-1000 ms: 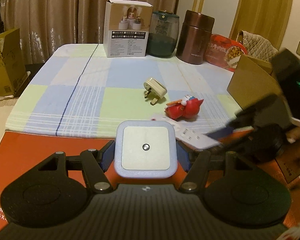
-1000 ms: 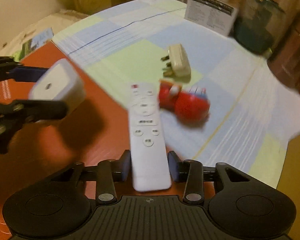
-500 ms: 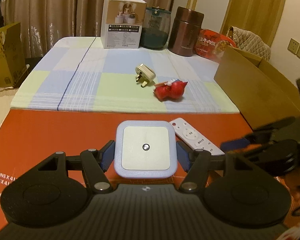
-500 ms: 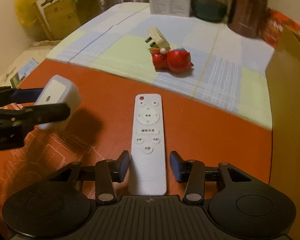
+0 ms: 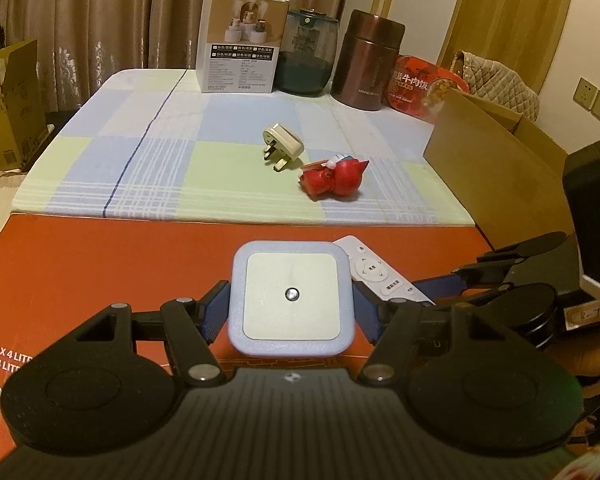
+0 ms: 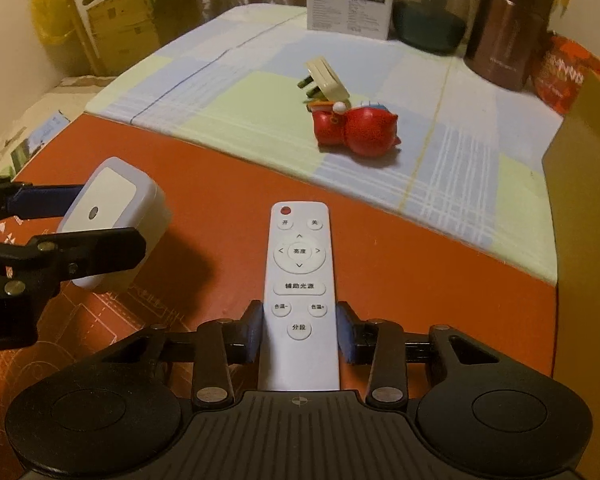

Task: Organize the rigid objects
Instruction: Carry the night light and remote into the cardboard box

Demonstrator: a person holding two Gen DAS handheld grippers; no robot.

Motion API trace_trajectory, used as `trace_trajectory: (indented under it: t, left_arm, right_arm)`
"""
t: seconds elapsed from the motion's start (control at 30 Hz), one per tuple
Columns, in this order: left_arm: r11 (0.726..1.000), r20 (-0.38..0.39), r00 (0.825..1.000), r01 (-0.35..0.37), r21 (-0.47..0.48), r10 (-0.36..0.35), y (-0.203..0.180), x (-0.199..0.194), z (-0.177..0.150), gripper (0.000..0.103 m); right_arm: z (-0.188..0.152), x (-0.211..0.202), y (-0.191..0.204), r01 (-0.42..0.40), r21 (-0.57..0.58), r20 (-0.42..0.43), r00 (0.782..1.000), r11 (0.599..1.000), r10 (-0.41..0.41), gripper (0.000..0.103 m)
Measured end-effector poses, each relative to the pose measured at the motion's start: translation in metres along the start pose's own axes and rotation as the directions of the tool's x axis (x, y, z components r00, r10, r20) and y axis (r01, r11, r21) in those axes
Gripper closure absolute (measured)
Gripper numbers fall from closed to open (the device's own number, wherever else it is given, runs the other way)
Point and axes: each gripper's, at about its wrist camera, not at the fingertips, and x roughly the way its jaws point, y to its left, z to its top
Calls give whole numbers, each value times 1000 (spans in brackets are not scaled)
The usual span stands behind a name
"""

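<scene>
My left gripper (image 5: 292, 314) is shut on a square white night light (image 5: 291, 298), held just above a red cardboard sheet (image 5: 112, 268). In the right wrist view the night light (image 6: 112, 216) hangs at the left. My right gripper (image 6: 299, 332) is closing its jaws on the lower end of a white remote (image 6: 299, 276); both blue pads press its sides. The remote (image 5: 374, 270) lies low over the red sheet. A cream plug (image 5: 283, 146) and a red toy figure (image 5: 334, 180) lie beyond on the checked cloth.
An open cardboard box (image 5: 496, 160) stands at the right. A white product box (image 5: 240, 60), a dark glass jar (image 5: 306, 60), a brown canister (image 5: 370, 66) and a red food bowl (image 5: 420, 84) line the far edge of the table. More cartons sit on the floor at the left.
Both grippers drew back from the checked cloth over the red sheet. The right gripper rolled level with the remote, its pads slackened for a moment and now press the remote again.
</scene>
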Motion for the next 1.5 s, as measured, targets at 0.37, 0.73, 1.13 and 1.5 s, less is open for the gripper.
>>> trace_trajectory:
  t: [0.37,0.73,1.13,1.5]
  left_arm:
    - [1000,3,1000,5,12,-5,-9,-6,6,42]
    - [992,75,994,72,102,-80,-74,-46,36,42]
    - [952,89,970,202,230,-227,-196,-50,94,42]
    - [915,12,975,202,349,-220,-283,-4,114,42]
  right_arm:
    - [-7,-57,-3,-12,107,97,995,994,1,68]
    - [-15,-169,-49,-2,252,250,966,968,-63,68]
    - [-42,-265,-169,104,437,281,928,893,-246,68]
    - [-66,-249,-235,133,500,193,946,856,-259,68]
